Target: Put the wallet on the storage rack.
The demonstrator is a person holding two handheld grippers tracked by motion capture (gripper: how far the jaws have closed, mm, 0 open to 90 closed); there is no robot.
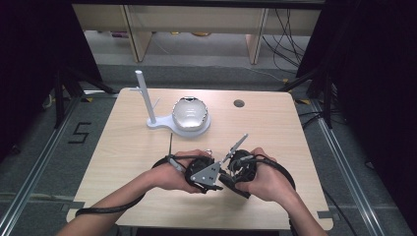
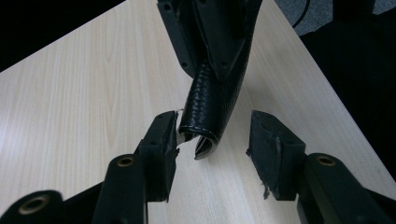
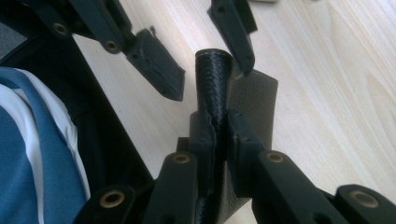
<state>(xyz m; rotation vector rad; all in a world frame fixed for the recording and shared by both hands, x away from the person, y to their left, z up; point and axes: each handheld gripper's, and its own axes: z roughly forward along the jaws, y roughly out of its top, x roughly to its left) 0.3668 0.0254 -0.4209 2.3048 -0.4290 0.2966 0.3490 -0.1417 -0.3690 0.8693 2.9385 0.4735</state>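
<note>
The high view looks forward and down from above the near edge of the pale wooden table (image 1: 133,147). Both gripper views sit close, facing each other across the folded black leather strap (image 2: 205,112), which they share.

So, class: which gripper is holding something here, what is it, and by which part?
The right gripper is shut on a black leather strap, pinching its folded middle. The left gripper stands open around the strap's free end.
</note>
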